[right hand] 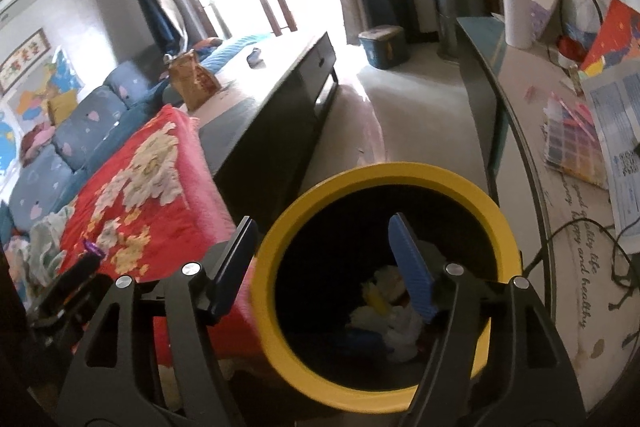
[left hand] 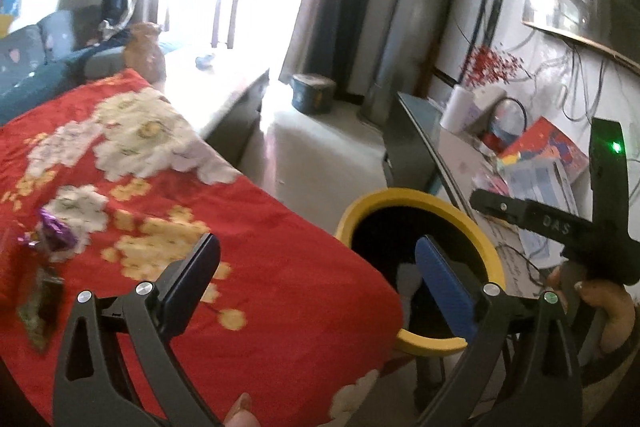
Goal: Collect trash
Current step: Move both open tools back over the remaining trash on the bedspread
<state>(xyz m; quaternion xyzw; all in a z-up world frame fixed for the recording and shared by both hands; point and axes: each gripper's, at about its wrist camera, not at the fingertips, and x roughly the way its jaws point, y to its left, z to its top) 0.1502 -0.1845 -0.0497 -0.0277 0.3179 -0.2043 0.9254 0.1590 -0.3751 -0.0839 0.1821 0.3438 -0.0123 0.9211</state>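
Note:
A yellow-rimmed trash bin (right hand: pixel 384 175) with a dark inside stands beside the red flowered cloth (left hand: pixel 256 227); crumpled white and yellow trash (right hand: pixel 392 311) lies at its bottom. My right gripper (right hand: pixel 324 259) is open and empty, hanging over the bin's mouth. My left gripper (left hand: pixel 316 275) is open and empty, over the cloth's edge next to the bin (left hand: pixel 412 197). A purple foil wrapper (left hand: pixel 56 231) and a dark greenish wrapper (left hand: pixel 40 307) lie on the cloth at the left. The right gripper's body (left hand: pixel 560 223) shows in the left wrist view.
A dark low table (right hand: pixel 288 99) holds a brown paper bag (right hand: pixel 192 79). A glass-topped desk (right hand: pixel 520 115) on the right carries papers, a white roll and cables. A blue sofa (right hand: pixel 72 131) is behind the cloth. A teal storage box (right hand: pixel 384 47) sits on the floor.

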